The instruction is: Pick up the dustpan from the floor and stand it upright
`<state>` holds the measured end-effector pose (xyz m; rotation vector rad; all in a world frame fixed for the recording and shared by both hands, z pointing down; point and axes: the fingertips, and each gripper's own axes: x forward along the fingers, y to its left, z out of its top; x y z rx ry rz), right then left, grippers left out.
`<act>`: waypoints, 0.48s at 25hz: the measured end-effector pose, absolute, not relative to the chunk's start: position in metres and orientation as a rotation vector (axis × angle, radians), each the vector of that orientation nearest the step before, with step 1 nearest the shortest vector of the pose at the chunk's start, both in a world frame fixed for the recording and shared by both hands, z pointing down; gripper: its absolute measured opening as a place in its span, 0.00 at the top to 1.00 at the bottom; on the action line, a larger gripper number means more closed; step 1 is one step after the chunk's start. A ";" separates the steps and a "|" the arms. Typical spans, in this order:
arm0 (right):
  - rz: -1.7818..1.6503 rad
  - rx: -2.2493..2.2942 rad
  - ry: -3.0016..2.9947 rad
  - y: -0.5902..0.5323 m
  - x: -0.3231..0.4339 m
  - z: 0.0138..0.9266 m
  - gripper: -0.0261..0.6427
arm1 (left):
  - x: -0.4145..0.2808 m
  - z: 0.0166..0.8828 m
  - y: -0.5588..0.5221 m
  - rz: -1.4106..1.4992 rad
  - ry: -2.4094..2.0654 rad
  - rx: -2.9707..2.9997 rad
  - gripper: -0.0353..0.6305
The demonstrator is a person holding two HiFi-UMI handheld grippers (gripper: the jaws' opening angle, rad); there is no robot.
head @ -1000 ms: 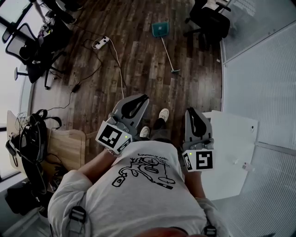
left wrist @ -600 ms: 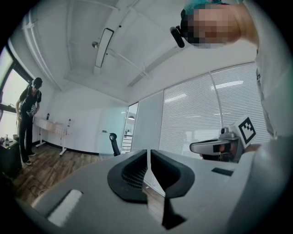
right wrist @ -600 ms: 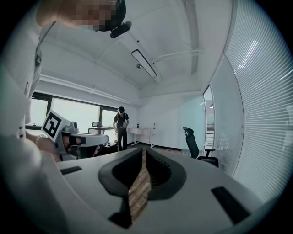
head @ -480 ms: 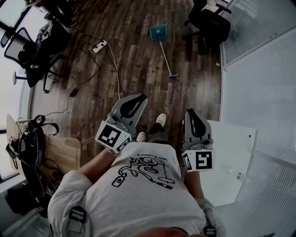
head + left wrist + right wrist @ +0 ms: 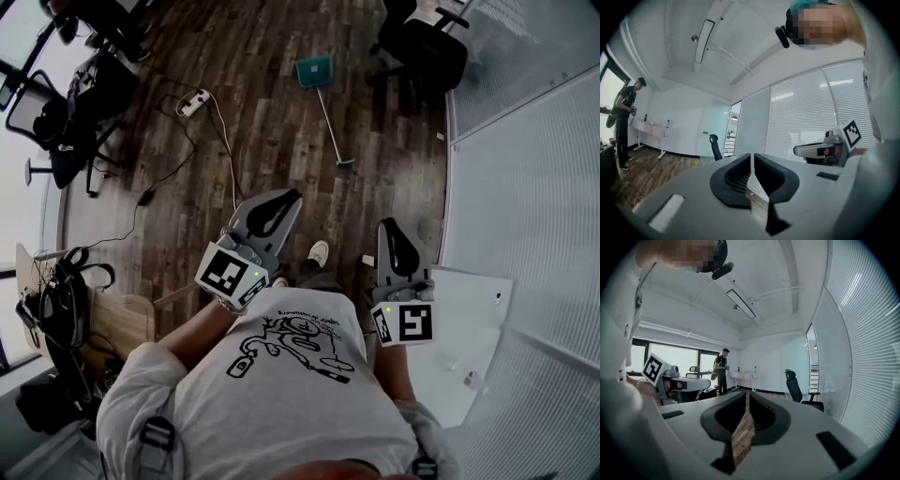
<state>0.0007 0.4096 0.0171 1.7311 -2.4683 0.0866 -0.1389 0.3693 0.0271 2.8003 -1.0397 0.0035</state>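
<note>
Dustpan (image 5: 315,71) lies flat on the floor (image 5: 281,141), upper middle of frame, with the pan end far and the handle tip toward you. Your left gripper (image 5: 286,199) and right gripper (image 5: 387,227) are both closed and empty, well short of it — the handle tip falls between them, neither clearly nearer.

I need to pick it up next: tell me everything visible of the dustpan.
The dustpan lies flat on the dark wood floor, ahead of the person, near a black office chair. Its teal, squarish pan looks plastic; a long thin pale handle runs toward the person to a small dark end. Only the floor touches it.
</note>
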 end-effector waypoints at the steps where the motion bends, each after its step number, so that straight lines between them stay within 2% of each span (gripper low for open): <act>1: 0.090 1.730 -2.468 0.404 0.007 0.017 0.93 | -0.132 0.026 0.364 0.005 -1.038 2.801 0.92; 12: 0.118 1.720 -2.488 0.348 0.075 0.023 0.93 | -0.062 0.030 0.307 0.025 -1.045 2.787 0.92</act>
